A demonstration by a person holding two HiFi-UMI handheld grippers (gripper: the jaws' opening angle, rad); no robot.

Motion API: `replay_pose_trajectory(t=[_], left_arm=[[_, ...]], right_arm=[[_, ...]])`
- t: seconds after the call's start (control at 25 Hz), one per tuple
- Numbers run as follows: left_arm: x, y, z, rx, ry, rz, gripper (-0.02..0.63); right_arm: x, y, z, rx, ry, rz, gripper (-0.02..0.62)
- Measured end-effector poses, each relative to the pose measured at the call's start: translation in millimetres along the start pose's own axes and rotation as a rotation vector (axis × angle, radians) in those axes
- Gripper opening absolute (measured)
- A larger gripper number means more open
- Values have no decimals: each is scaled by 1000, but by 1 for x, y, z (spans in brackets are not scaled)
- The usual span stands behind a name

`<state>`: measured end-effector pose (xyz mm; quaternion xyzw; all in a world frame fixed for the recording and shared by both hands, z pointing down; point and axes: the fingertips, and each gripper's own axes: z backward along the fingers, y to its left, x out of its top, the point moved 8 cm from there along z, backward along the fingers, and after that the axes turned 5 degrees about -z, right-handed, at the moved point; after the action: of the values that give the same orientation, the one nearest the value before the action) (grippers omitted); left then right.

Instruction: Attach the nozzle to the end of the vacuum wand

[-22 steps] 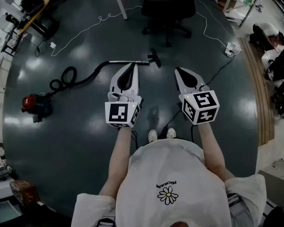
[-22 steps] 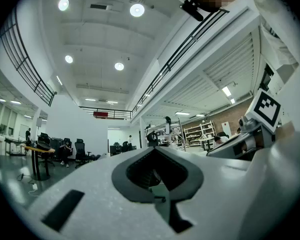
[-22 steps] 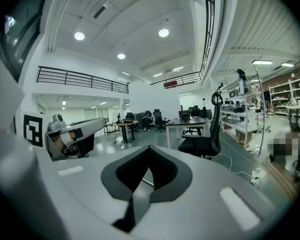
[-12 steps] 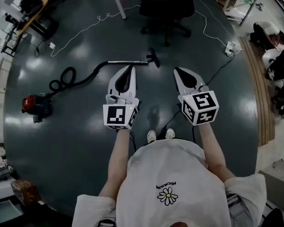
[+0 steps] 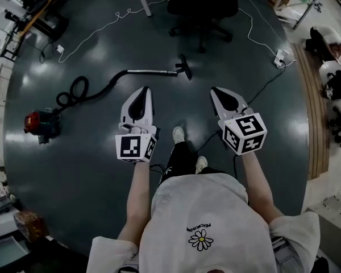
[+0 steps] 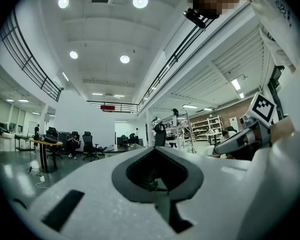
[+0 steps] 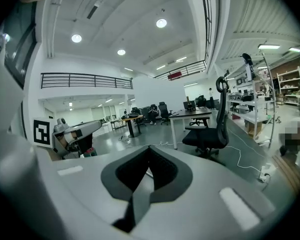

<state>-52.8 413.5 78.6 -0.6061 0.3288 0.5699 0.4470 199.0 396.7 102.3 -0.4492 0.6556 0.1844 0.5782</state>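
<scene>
One shoe (image 5: pixel 178 134) nearer the wand (image 5: pixel 150 71)

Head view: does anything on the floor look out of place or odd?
Nothing spilled or broken. The vacuum wand lies flat on the floor with the nozzle already at its end; whether joined, I cannot tell. The hose lies in a loop.

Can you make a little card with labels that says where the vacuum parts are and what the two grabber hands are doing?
floor: dark and shiny
vacuum cleaner: red, on the floor at the left
hose: black, runs from the cleaner to the wand
wand: lies on the floor ahead of the person
nozzle: black, at the wand's end; joined or not, too small to tell
left gripper: shut, empty, in the air
right gripper: shut, empty, in the air
office chair: beyond the nozzle
</scene>
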Motion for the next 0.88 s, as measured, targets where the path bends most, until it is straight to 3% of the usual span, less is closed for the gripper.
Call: replay_pose_trajectory(t=[0.16, 0.6, 0.88], left_arm=[[-28, 42, -44, 14, -20, -10, 2], [-56, 189, -215, -13, -66, -14, 2], [-74, 217, -290, -28, -34, 4, 3]], right_arm=[[7, -26, -62, 3, 24, 19, 6], [87, -86, -253, -55, 30, 0, 6], [105, -133, -319, -47, 98, 0, 6]])
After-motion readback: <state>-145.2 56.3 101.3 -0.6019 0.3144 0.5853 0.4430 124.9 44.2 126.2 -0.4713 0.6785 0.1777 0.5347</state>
